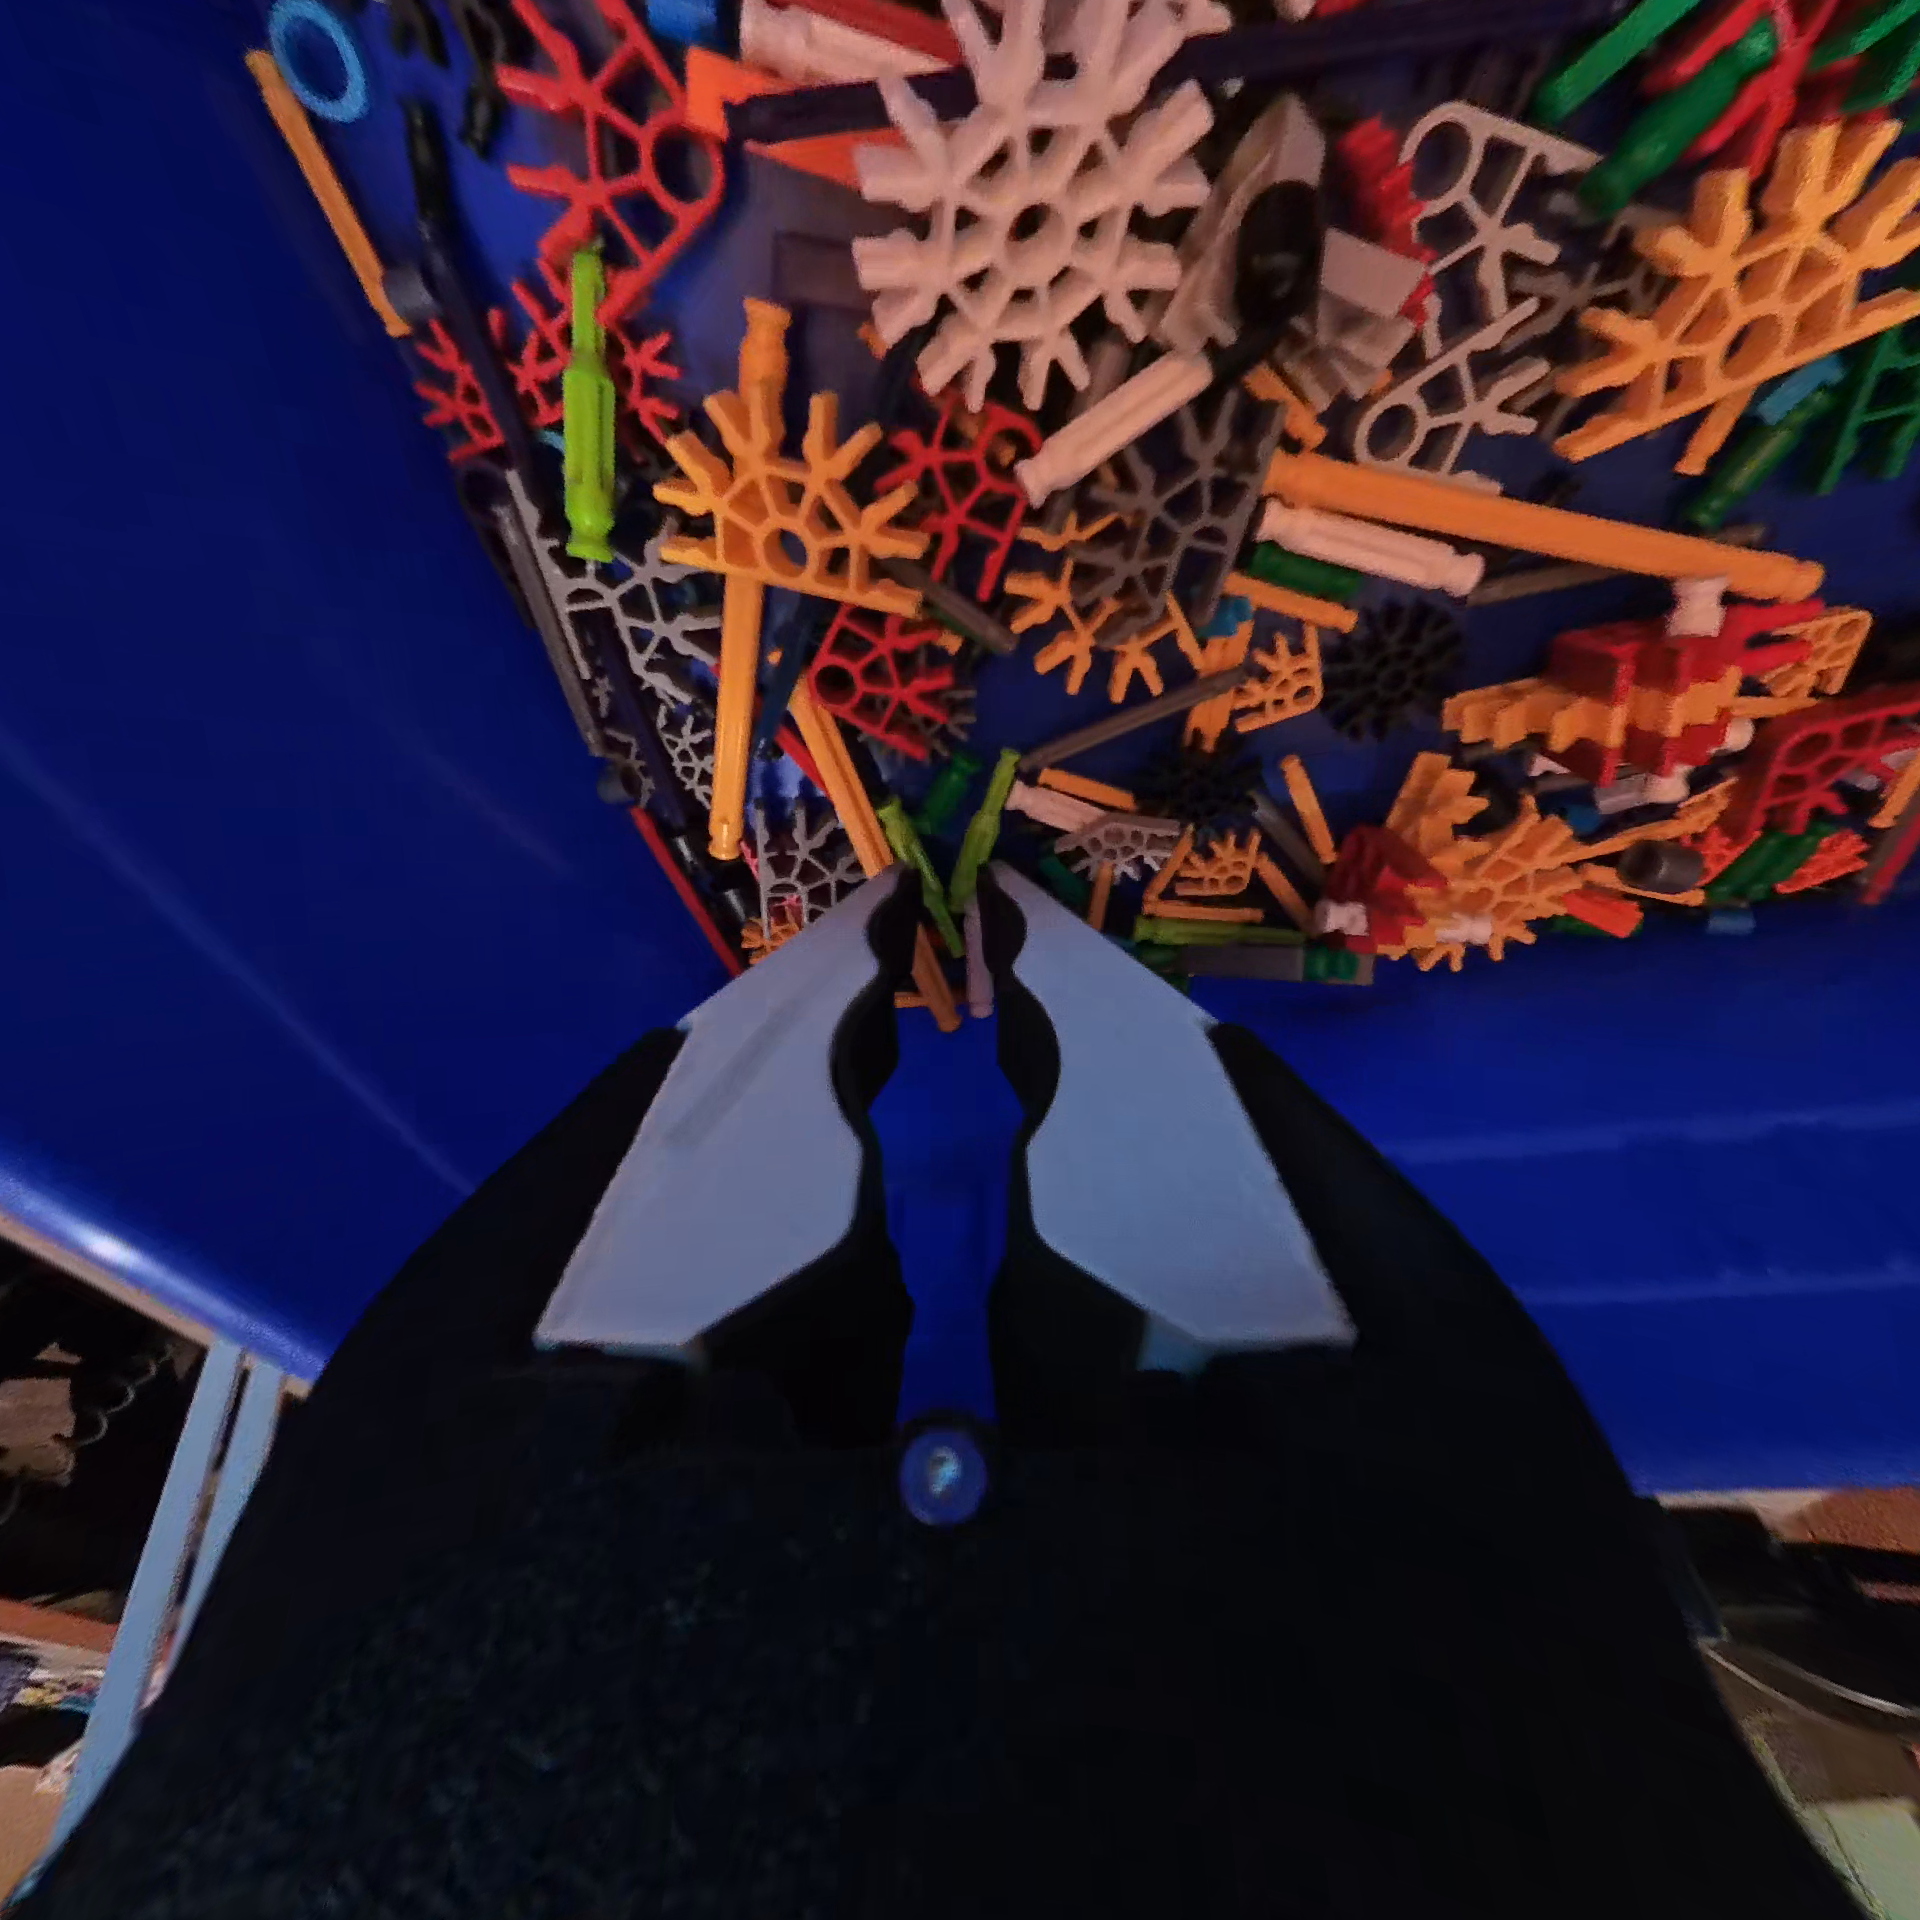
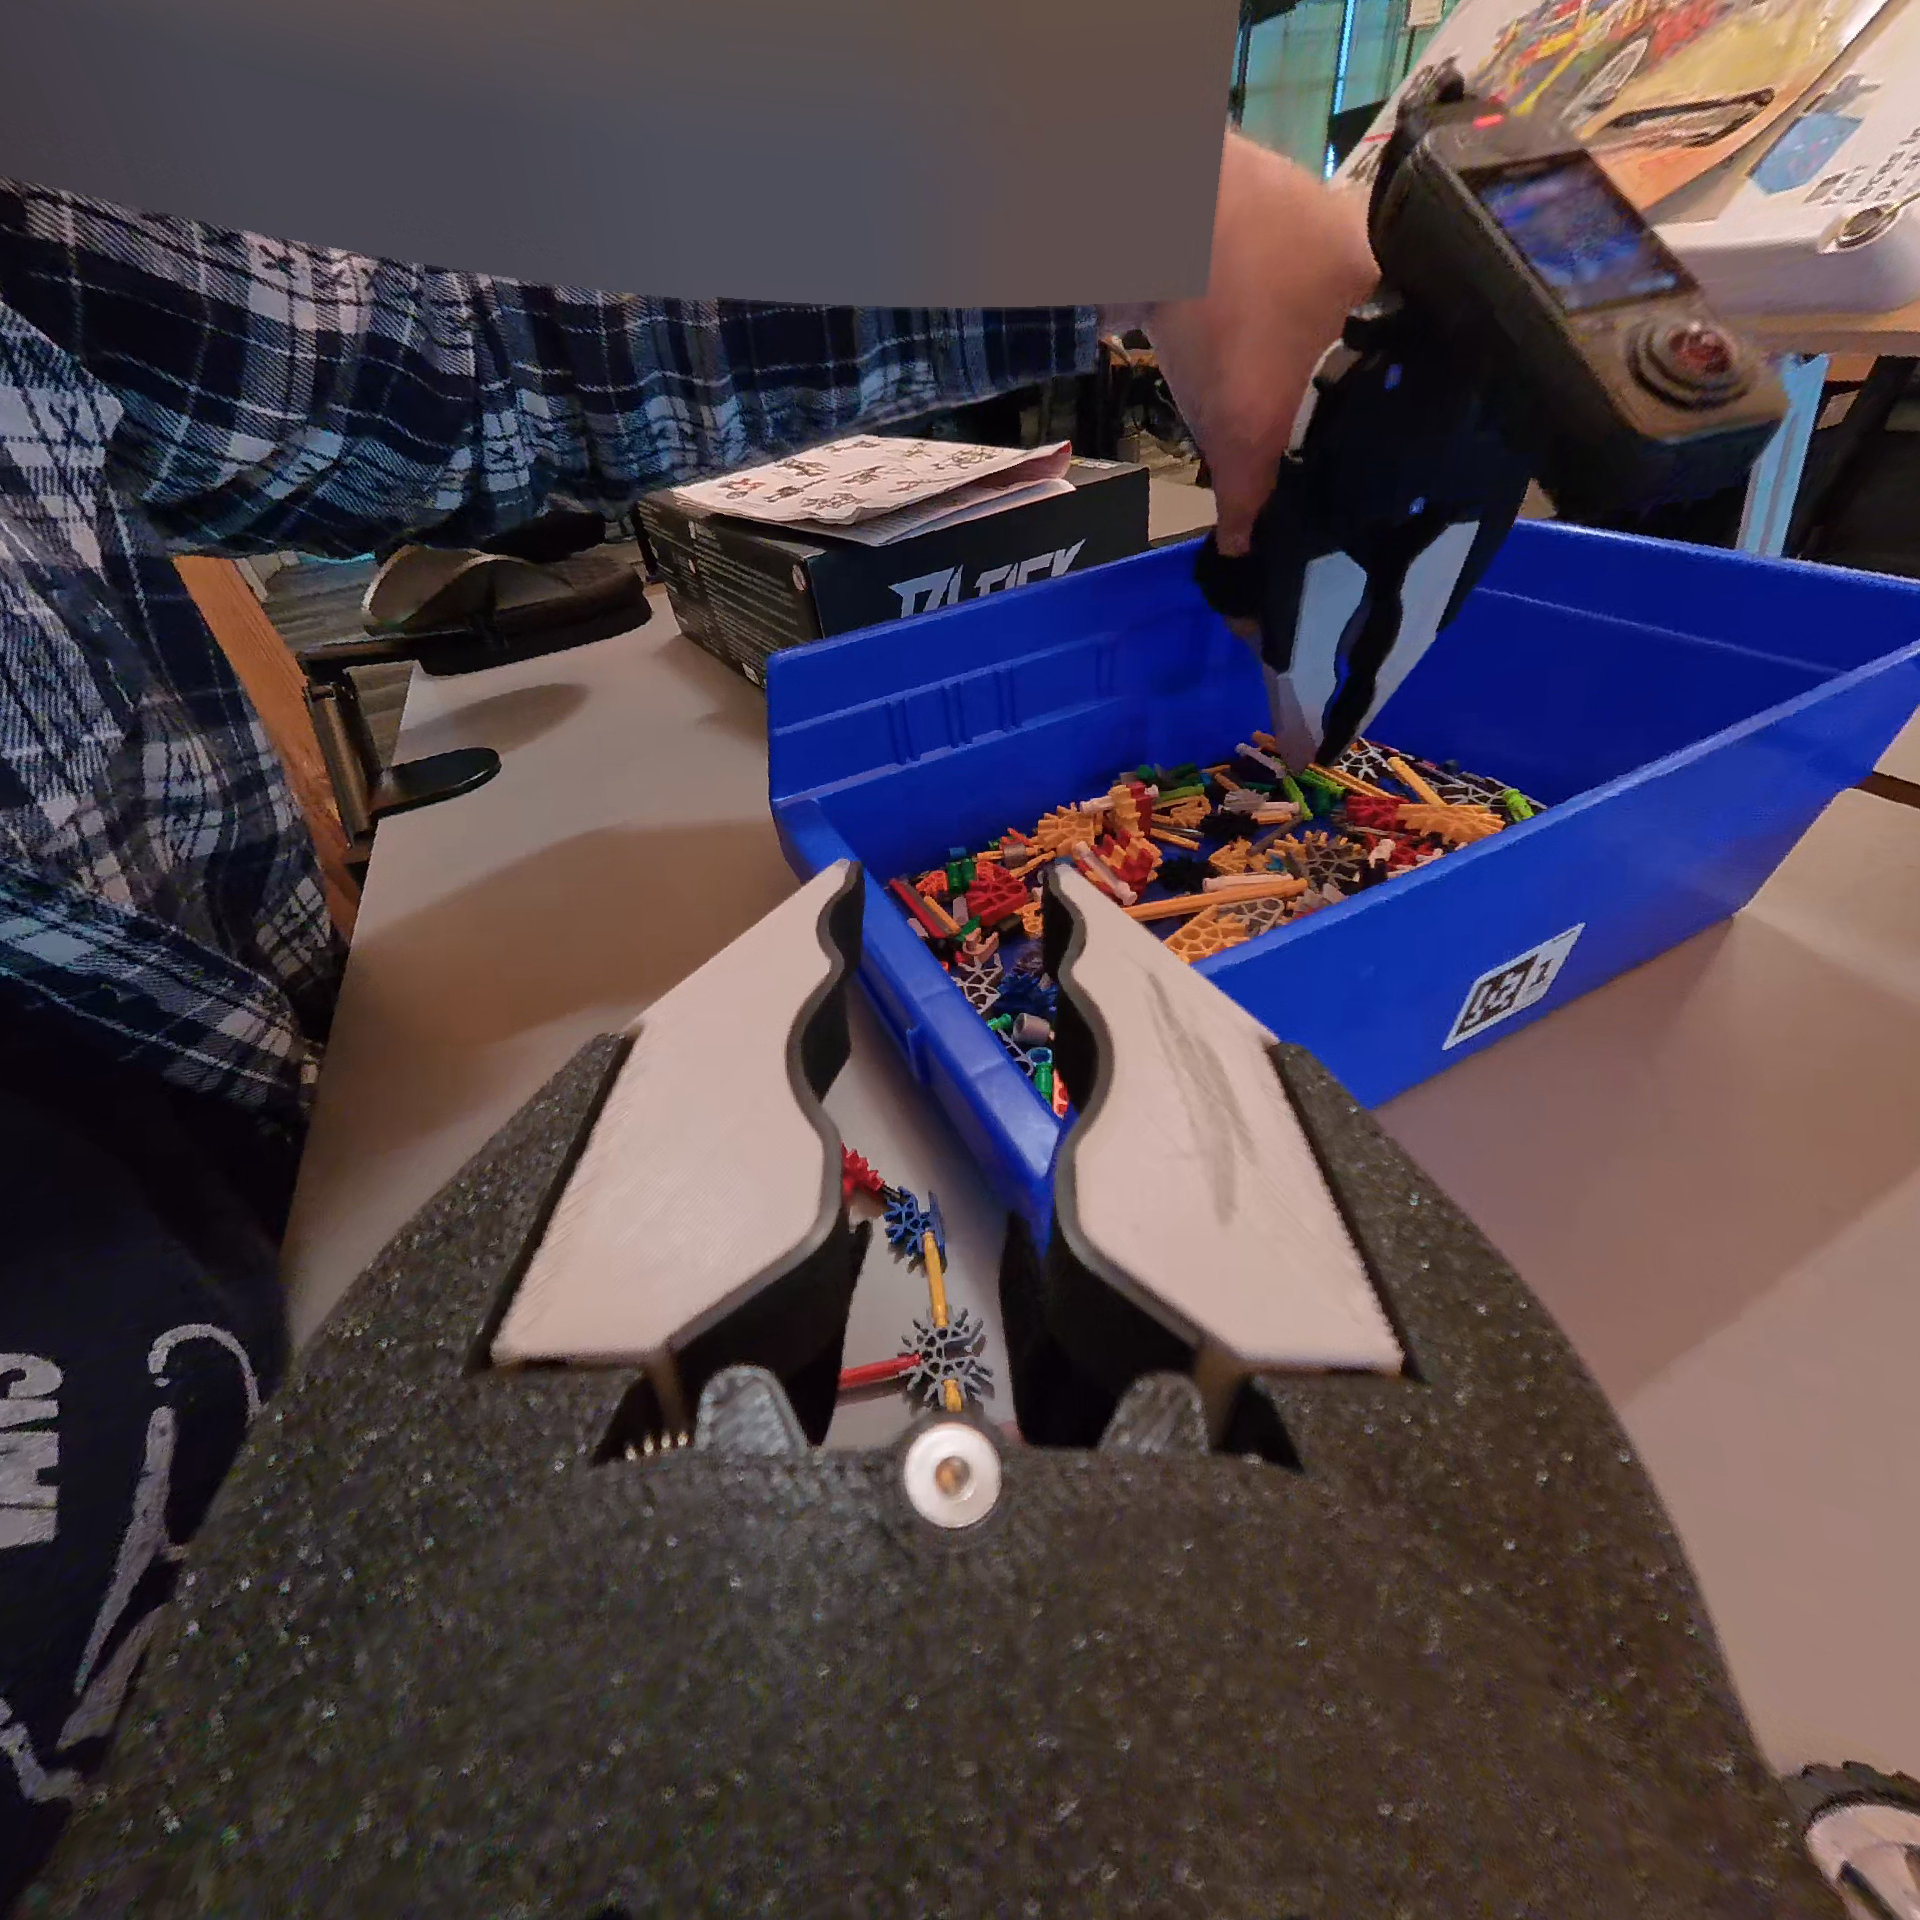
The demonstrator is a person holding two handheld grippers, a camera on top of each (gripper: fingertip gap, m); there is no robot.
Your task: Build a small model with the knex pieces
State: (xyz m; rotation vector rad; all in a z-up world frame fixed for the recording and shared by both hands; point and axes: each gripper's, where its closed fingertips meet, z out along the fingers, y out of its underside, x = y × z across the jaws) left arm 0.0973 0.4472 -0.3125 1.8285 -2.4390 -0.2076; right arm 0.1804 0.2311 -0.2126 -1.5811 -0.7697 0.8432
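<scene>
Inside one blue bin (image 2: 1351,997), two hand-held grippers: left (image 1: 943,883), right (image 2: 951,883)

So there's lettering around, just not much. Straight ahead of the right gripper (image 2: 951,883), the blue bin (image 2: 1351,997) has a white square sticker (image 2: 1512,987) with a black coded pattern on its near wall. Past the bin, up and left of the fingertips, a black box (image 2: 831,597) carries big white lettering, with a printed sheet (image 2: 883,480) on top. Far left there's white lettering on a dark shirt (image 2: 62,1455). Up right is a colourfully printed white box (image 2: 1683,114). Left wrist view: nothing readable.
</scene>
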